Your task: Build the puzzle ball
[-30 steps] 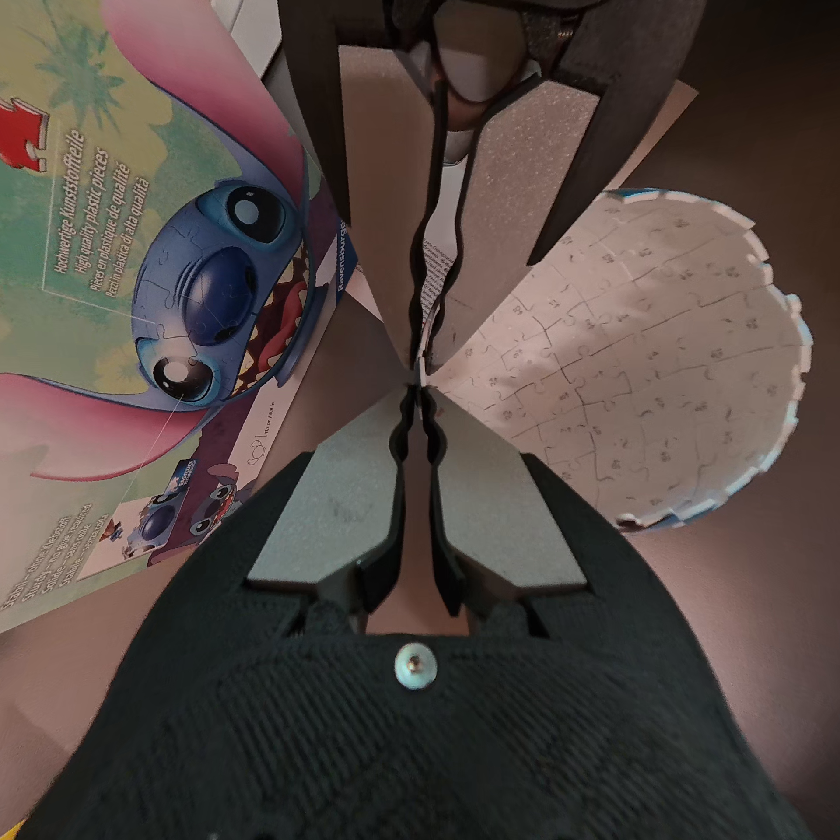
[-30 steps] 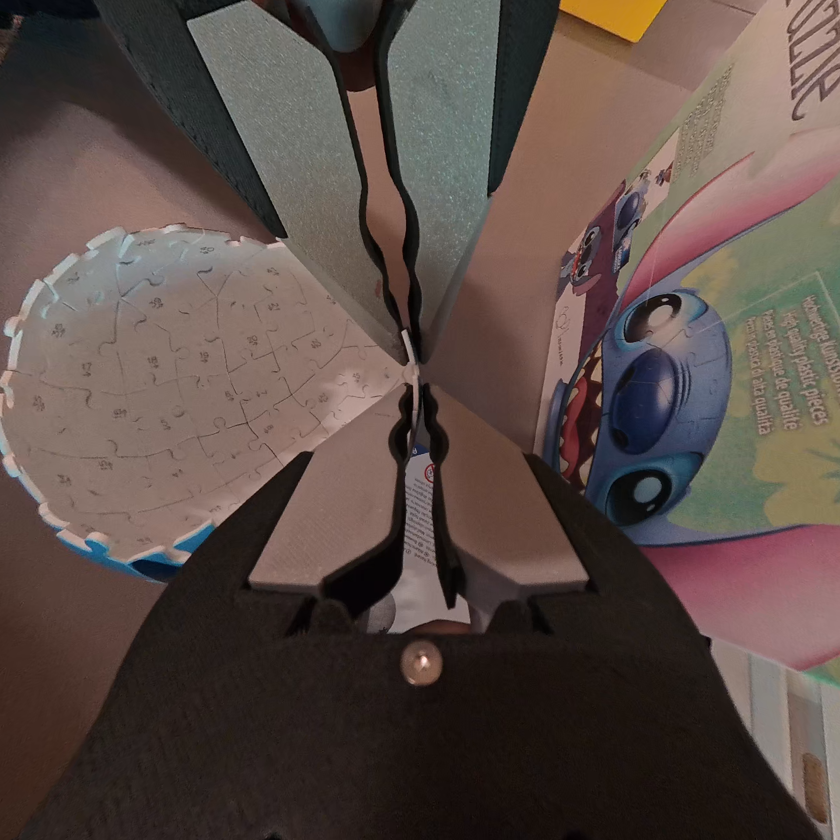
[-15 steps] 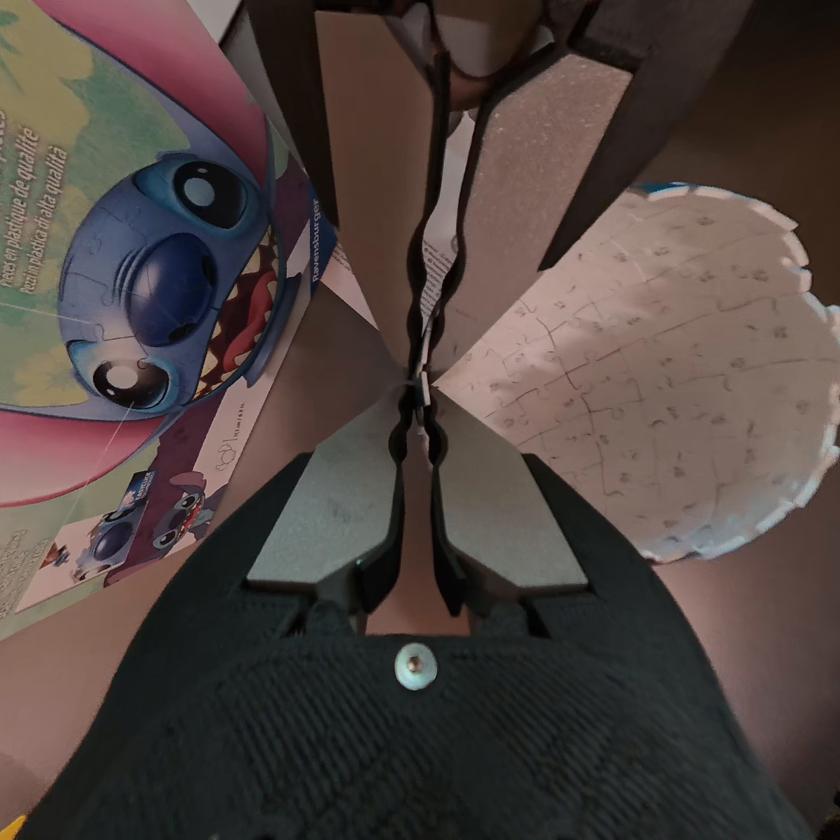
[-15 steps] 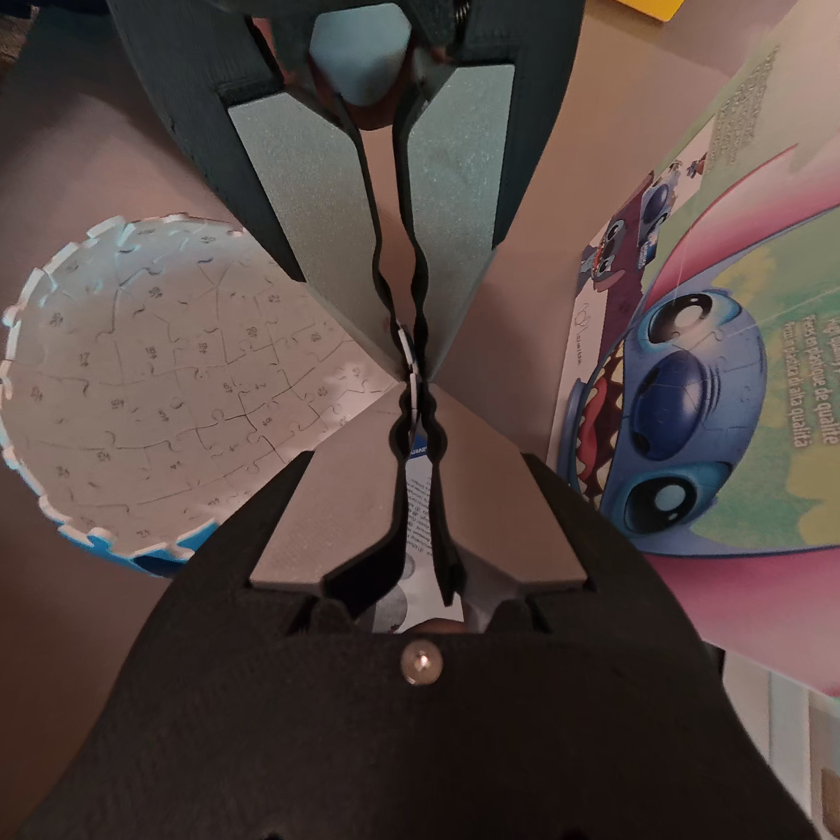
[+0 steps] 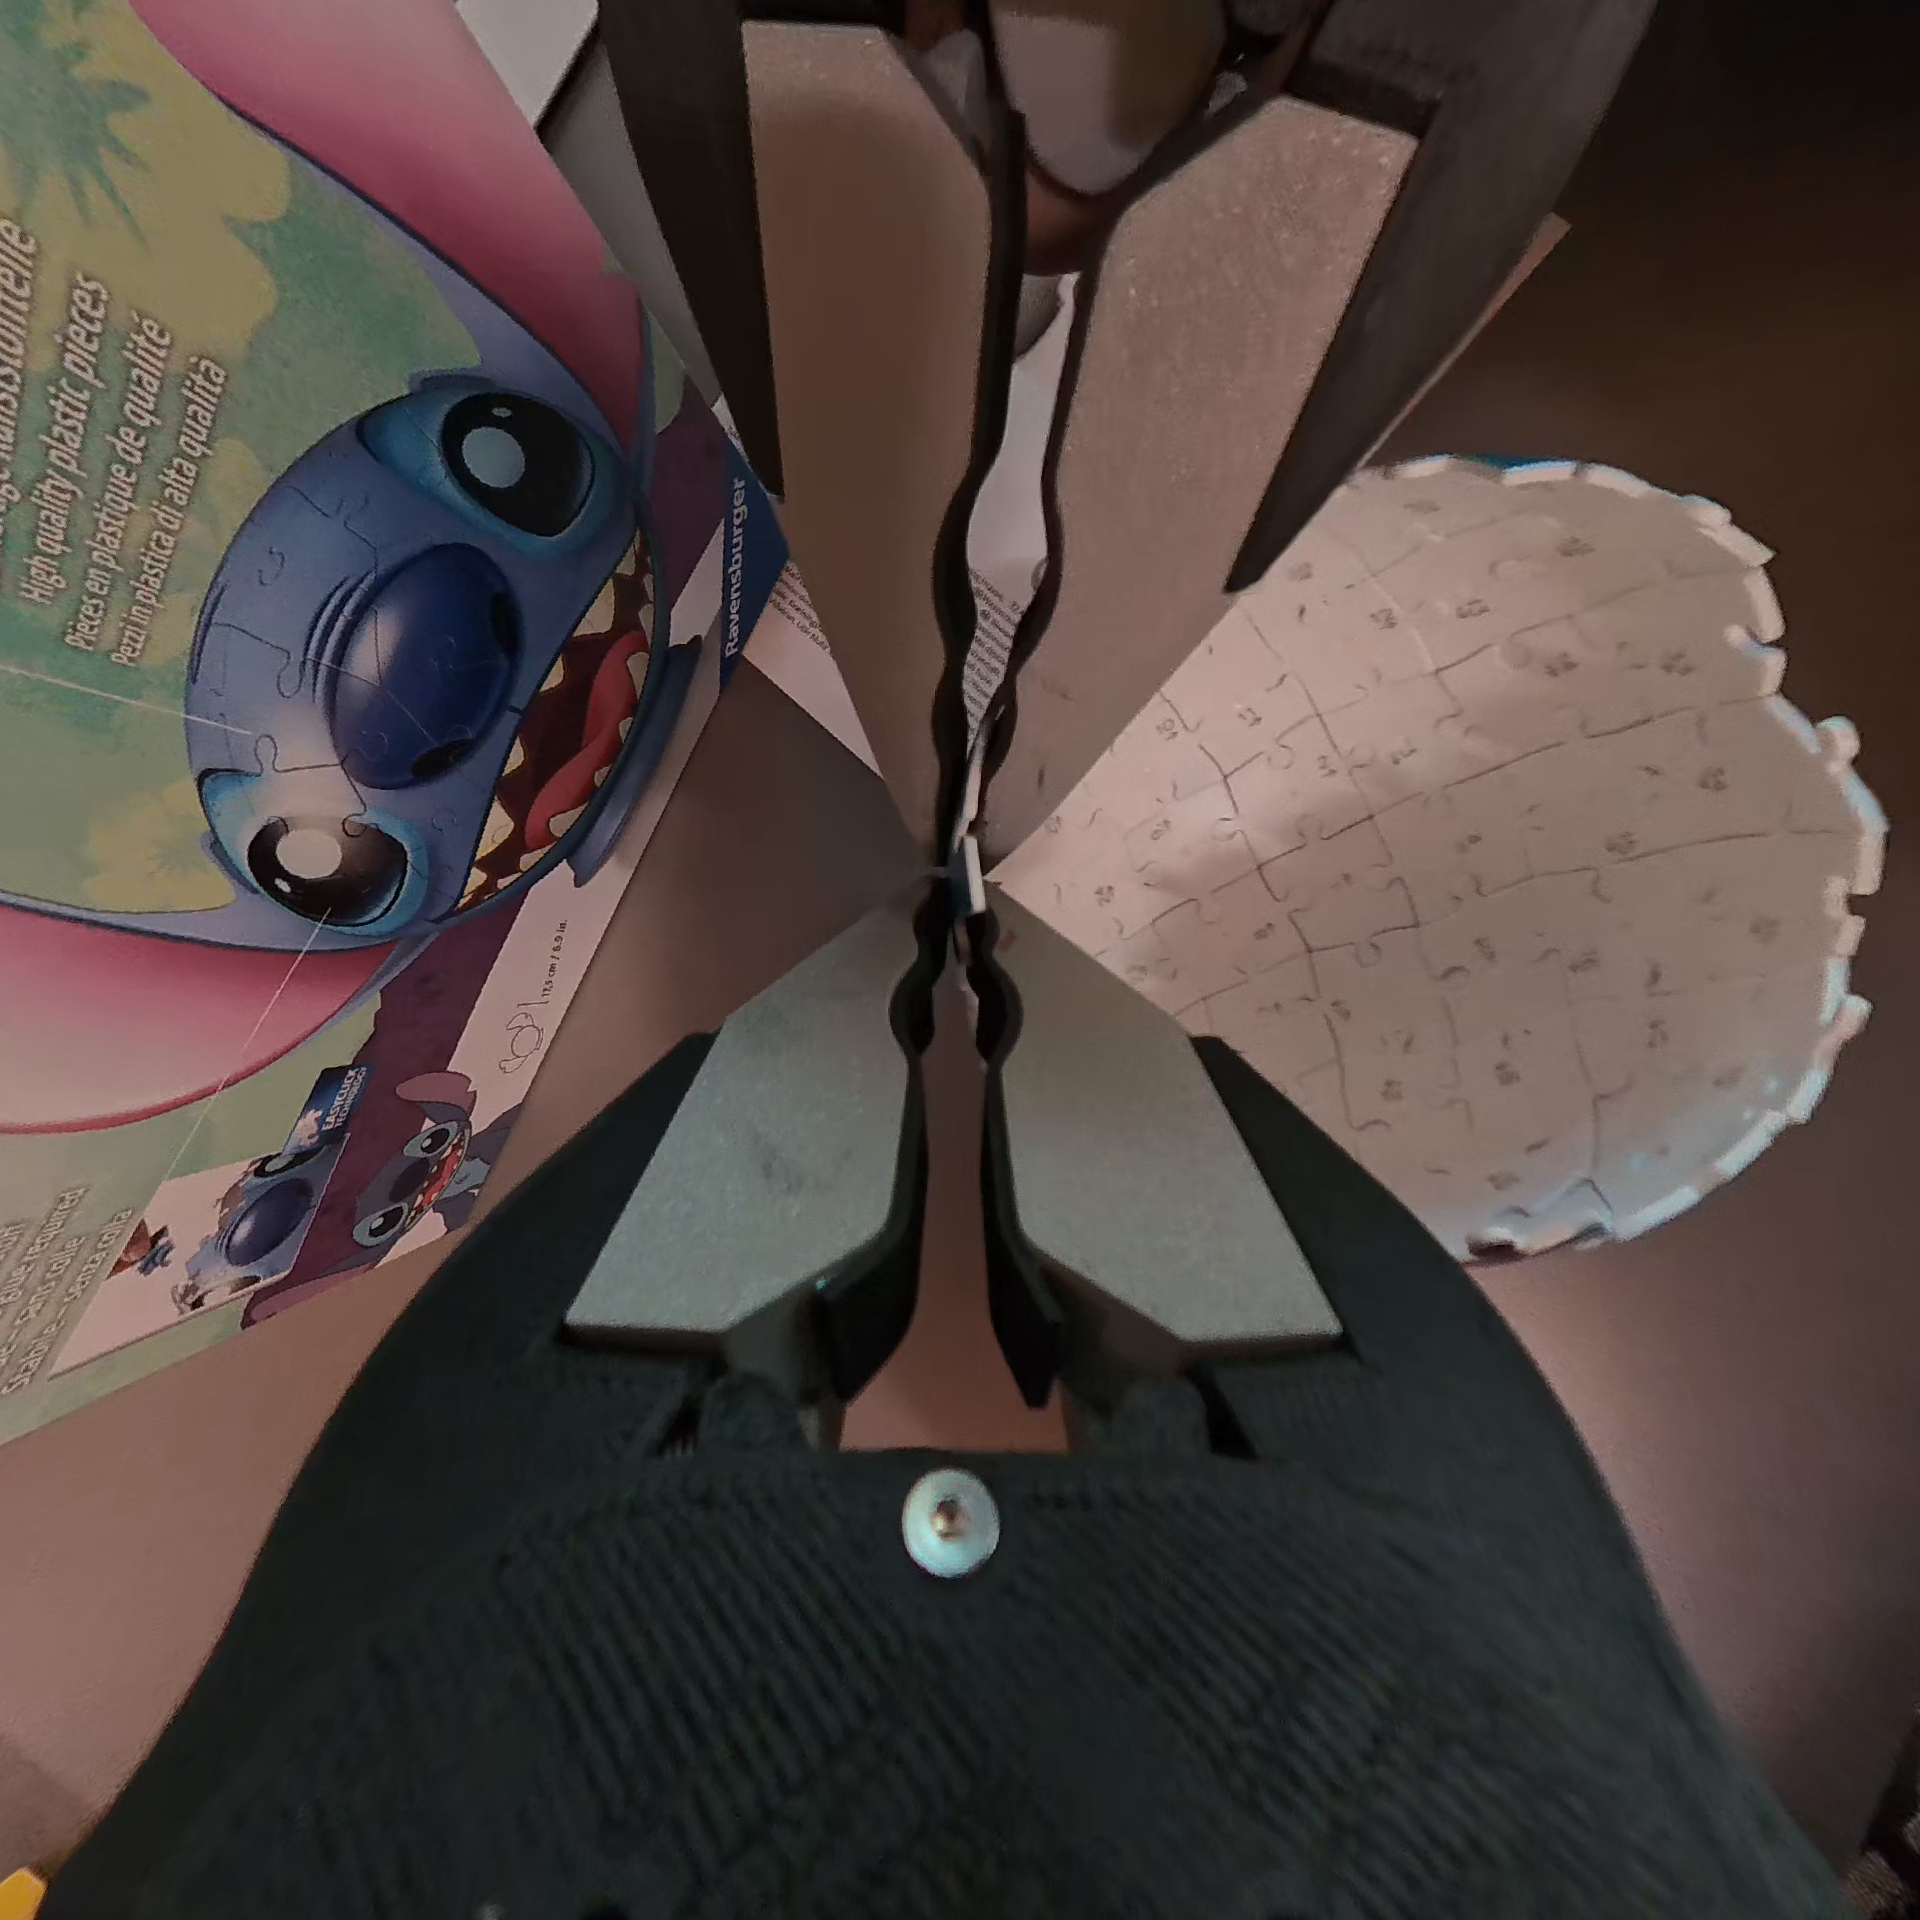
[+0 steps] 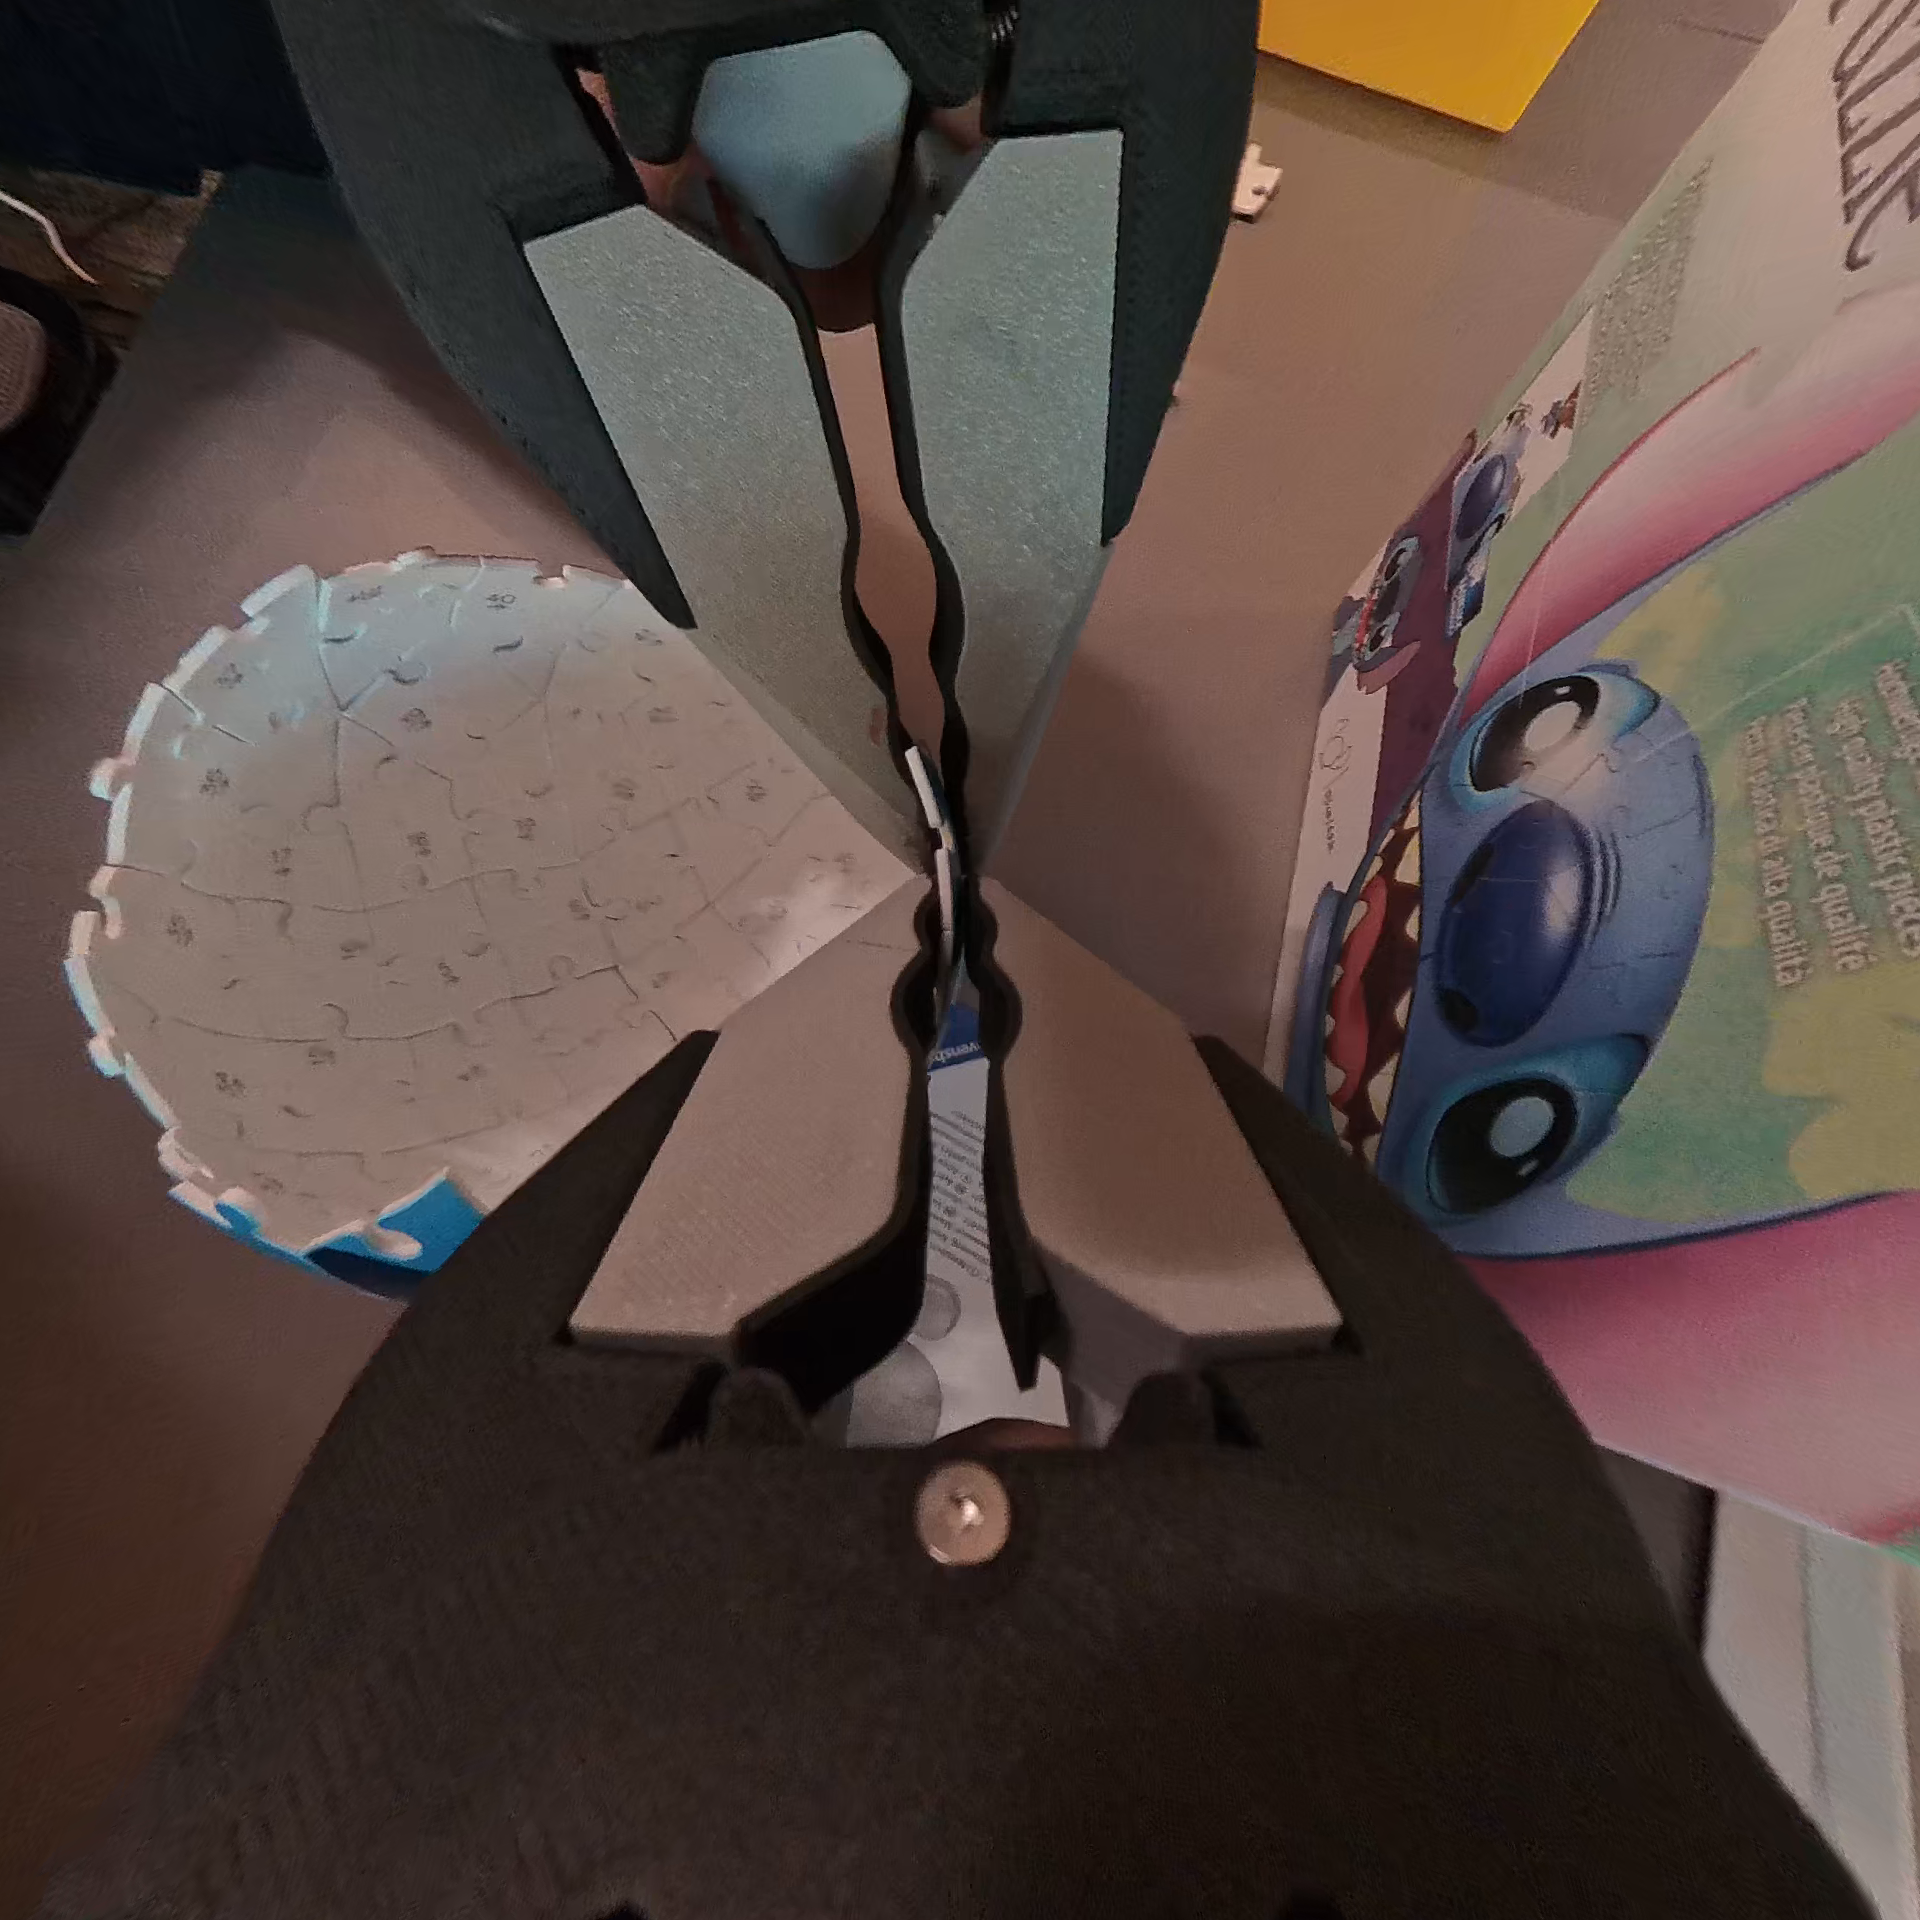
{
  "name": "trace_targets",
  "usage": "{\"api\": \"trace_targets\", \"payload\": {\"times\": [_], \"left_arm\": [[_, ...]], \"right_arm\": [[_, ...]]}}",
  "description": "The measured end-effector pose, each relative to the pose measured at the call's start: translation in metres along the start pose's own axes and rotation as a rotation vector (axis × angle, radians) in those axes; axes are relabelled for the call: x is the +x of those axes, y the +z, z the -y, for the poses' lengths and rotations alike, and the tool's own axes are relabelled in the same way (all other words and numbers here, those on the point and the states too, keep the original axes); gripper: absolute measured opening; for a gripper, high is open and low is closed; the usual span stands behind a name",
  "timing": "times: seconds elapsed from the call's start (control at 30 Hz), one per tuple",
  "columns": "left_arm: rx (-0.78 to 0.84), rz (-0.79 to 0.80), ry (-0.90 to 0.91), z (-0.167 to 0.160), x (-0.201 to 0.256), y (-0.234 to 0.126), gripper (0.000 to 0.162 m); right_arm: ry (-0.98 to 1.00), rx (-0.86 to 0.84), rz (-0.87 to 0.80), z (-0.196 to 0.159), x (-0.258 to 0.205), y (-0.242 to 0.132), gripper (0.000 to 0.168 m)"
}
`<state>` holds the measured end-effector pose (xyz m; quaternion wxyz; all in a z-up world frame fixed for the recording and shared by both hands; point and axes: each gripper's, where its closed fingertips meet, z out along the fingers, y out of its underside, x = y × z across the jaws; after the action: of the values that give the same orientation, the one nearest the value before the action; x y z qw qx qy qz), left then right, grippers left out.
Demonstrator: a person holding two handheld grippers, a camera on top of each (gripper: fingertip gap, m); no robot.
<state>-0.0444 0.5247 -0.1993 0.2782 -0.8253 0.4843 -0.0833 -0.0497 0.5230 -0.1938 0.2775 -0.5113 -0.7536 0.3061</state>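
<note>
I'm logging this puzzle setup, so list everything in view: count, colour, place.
puzzle half-ball: one, white inside, blue outside, lying open on the table, left in the right wrist view.
puzzle pieces: small, white and blue, count unclear, pinched where the two grippers meet tip to tip.
loose piece: one, white, far on the table.
box: one, pink, green and blue cartoon picture, opposite the half-ball.
yellow object: one, far edge.
table: one, brown-grey.
left gripper: black, grey pads, shut.
right gripper: black, grey pads, shut.

White half-built puzzle ball open on table; small piece edge-on.
</note>
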Motion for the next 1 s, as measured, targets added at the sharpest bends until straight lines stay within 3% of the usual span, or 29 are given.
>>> {"api": "trace_targets", "payload": {"times": [0.3, 0.43, 0.5, 0.63, 1.0], "left_arm": [[-0.04, 0.005, -0.004, -0.006, 0.001, 0.003, 0.0], [-0.027, 0.025, -0.01, -0.005, -0.003, 0.001, 0.0], [-0.031, 0.024, -0.007, -0.005, -0.003, 0.001, 0.0], [-0.027, 0.031, -0.006, -0.004, -0.003, 0.0, 0.0], [-0.02, 0.028, 0.001, -0.002, 0.0, -0.001, 0.0]], "right_arm": [[-0.028, -0.02, -0.043, -0.003, 0.0, 0.006, 0.0], [0.078, 0.005, -0.02, 0.0, 0.005, 0.005, 0.0], [0.08, -0.025, -0.056, -0.004, 0.011, 0.0, 0.018], [0.064, -0.032, -0.042, -0.004, 0.006, -0.007, 0.007], [0.069, -0.088, -0.042, -0.01, 0.005, -0.013, 0.016]]}}
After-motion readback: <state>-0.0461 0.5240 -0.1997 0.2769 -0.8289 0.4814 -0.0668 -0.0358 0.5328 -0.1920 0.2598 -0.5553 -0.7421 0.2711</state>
